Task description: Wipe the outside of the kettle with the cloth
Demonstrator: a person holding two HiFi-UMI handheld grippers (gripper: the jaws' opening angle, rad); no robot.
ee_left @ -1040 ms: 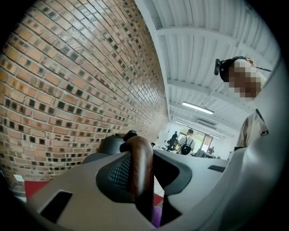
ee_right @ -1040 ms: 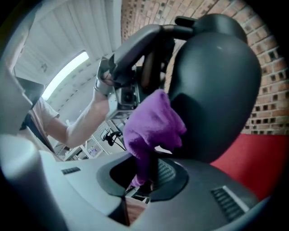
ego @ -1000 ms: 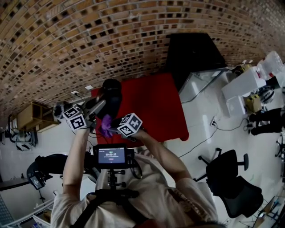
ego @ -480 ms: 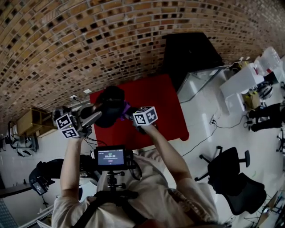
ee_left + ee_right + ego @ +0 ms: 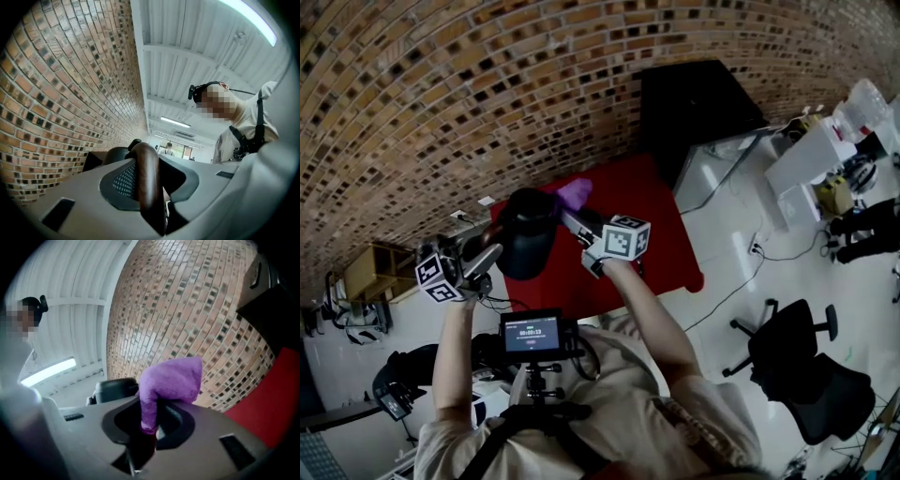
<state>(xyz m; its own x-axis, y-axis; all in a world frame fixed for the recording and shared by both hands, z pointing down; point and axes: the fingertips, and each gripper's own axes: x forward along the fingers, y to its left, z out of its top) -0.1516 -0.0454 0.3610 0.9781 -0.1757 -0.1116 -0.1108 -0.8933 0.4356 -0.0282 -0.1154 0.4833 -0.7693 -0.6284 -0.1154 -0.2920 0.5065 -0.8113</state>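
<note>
Black kettle (image 5: 528, 246) in the air over the red bench (image 5: 661, 234), in front of a brick wall (image 5: 441, 112). Fingers of left gripper (image 5: 492, 255) clamped on the kettle's brown handle (image 5: 146, 178). Fingers of right gripper (image 5: 579, 225) pinching a fold of purple cloth (image 5: 574, 194), bunched upward beyond the fingertips, just beside the kettle's far upper edge; contact with the kettle not discernible.

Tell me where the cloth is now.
In the head view, the cloth is pinched in the right tongs, beside the kettle, at its upper right.
</note>
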